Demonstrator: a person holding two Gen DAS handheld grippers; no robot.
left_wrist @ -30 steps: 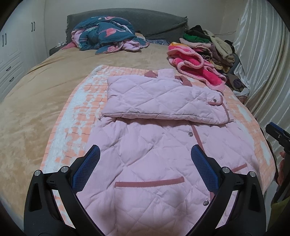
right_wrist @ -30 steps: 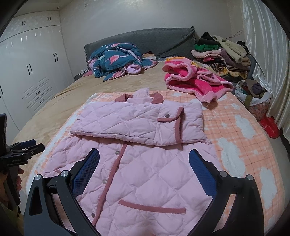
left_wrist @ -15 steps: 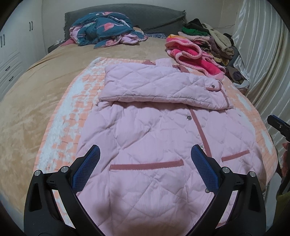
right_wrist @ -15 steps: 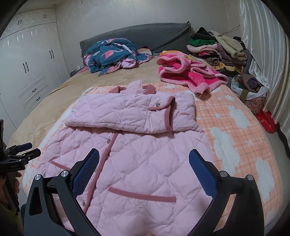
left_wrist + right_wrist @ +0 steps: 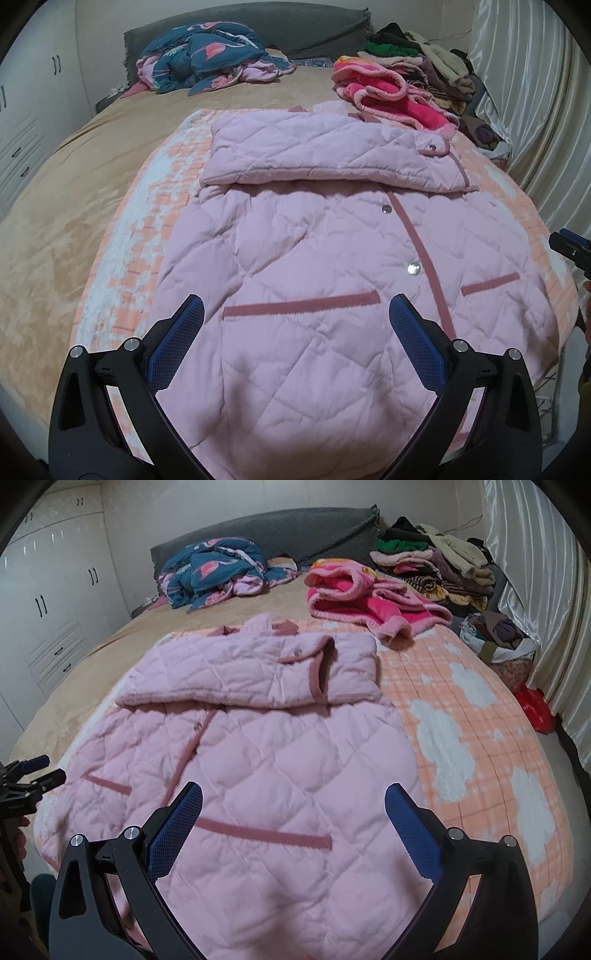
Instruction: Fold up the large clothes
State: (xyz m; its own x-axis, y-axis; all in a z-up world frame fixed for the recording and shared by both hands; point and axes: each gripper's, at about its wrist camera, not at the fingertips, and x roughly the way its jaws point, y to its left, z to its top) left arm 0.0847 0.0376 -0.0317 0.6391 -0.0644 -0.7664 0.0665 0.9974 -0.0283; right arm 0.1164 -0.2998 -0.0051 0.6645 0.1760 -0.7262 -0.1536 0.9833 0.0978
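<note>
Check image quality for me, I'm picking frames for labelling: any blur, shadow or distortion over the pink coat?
Left wrist: pink coat sharp, dark shadow on its near hem, bed edges bowed by fisheye. Right wrist: coat slightly motion-blurred, shadow between the open right gripper fingers, curtain glossy with glare.

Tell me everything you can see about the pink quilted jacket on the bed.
The pink quilted jacket looks soft and padded, with diamond stitching, darker rose trim along the front edge and pocket openings, and silver snap buttons. It lies front up on an orange and white cloud-print blanket spread over the bed. Its sleeves are folded across the chest in a flat band, the cuff with a snap lying on top. The rose collar peeks out at the far end. The hem faces the cameras; both grippers are open, holding nothing.
</note>
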